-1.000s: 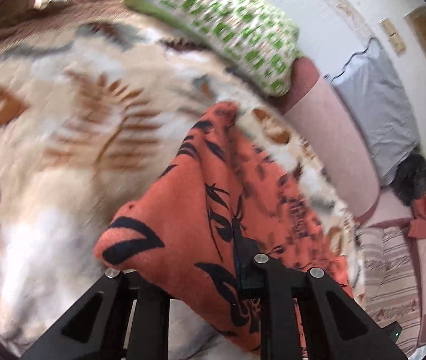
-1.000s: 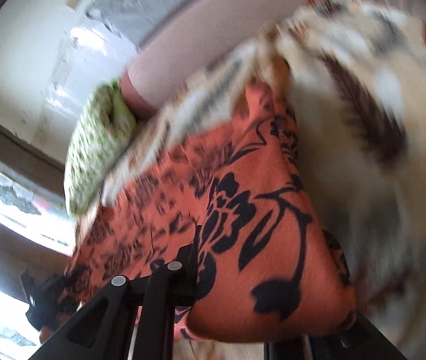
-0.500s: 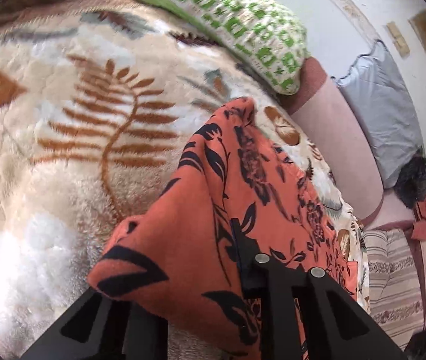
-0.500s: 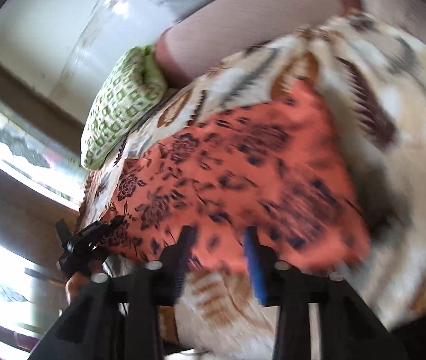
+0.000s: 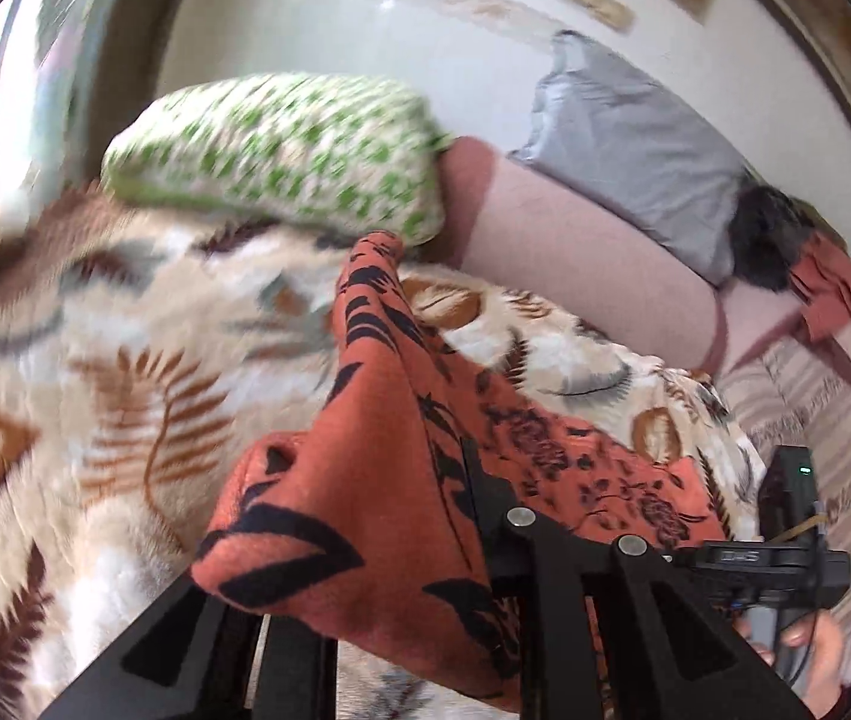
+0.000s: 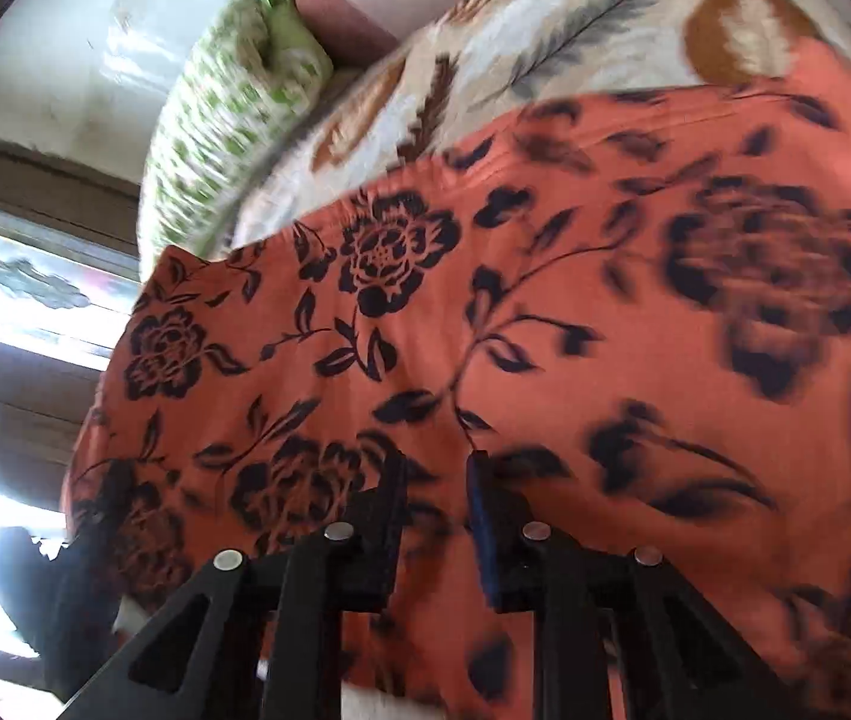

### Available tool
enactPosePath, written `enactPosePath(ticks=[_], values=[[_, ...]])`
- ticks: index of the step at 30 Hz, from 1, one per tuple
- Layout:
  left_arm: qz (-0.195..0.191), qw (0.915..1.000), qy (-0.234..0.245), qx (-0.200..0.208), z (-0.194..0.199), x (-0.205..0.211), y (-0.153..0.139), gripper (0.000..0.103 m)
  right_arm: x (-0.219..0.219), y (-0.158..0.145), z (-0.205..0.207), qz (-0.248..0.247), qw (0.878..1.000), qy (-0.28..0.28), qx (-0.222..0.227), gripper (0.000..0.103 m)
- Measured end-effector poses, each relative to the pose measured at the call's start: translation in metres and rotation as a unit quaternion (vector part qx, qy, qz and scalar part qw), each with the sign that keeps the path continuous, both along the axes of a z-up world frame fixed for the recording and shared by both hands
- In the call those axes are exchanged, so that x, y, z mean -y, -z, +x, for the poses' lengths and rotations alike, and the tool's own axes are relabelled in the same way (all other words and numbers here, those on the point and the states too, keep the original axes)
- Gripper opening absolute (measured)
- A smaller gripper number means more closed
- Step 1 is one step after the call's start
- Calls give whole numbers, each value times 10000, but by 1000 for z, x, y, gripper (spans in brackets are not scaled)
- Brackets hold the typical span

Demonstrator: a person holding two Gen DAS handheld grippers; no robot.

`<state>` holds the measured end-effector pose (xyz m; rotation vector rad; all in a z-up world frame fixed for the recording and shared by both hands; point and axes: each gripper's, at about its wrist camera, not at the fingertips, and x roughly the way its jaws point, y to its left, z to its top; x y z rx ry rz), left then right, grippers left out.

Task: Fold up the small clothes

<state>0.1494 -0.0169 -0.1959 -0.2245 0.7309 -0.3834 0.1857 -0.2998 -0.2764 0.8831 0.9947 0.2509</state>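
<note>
Left hand-held gripper [image 5: 425, 546] lifted and rolled, orange floral cloth [image 5: 377, 480] still pinched and now raised. Right hand-held gripper [image 6: 437, 516] let go, slid along cloth [image 6: 545, 330], jaws closing again over it.

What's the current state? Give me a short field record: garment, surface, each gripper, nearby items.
garment: orange floral cloth, partly lifted
surface: leaf-print blanket
left gripper: shut on a bunched edge of the cloth
right gripper: jaws closing, cloth at the gap, grip unclear
nearby: green-patterned pillow, grey pillow
</note>
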Motion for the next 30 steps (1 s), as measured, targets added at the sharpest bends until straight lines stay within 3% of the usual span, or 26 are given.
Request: enactPosePath(ticks=[3, 6, 10, 13, 15, 18, 21, 22, 23, 24, 25, 27, 30], values=[[152, 9993, 267, 216, -9, 26, -24, 17, 58, -10, -49, 26, 9976, 504, 473, 25], [327, 9971, 578, 362, -17, 64, -46, 17, 117, -13, -95, 35, 9866, 1367, 891, 24], [543, 9923, 1046, 383, -30, 124, -59, 17, 169, 5, -126, 1012, 9657, 2026, 1270, 25], [685, 9850, 1536, 384, -47, 180, -58, 17, 184, 23, -125, 1582, 9535, 2237, 1252, 25], [820, 9785, 1850, 395, -60, 217, -50, 17, 199, 29, -135, 1714, 9470, 2375, 1317, 25], [996, 9662, 2374, 101, -75, 275, -13, 18, 210, 30, -141, 1705, 9440, 2457, 1392, 25], [1334, 9459, 2838, -827, -82, 315, 47, 25, 220, 37, -145, 1797, 9424, 2531, 1246, 29], [1435, 9395, 2932, -1036, -84, 319, 58, 29, 222, 39, -146, 1848, 9419, 2539, 1194, 32], [1484, 9376, 2983, -994, -88, 317, 61, 30, 223, 42, -145, 1891, 9413, 2560, 1129, 43], [1507, 9364, 3060, -830, -93, 312, 55, 34, 226, 41, -150, 1920, 9403, 2577, 1124, 68], [1494, 9339, 3163, -735, -96, 308, 48, 41, 225, 40, -147, 1919, 9395, 2595, 1145, 74], [1249, 9320, 3349, -609, -100, 284, 22, 53, 222, 33, -140, 1823, 9412, 2515, 1331, 74], [891, 9426, 3214, -167, -97, 236, -18, 69, 204, 12, -128, 1658, 9474, 2085, 1775, 73]])
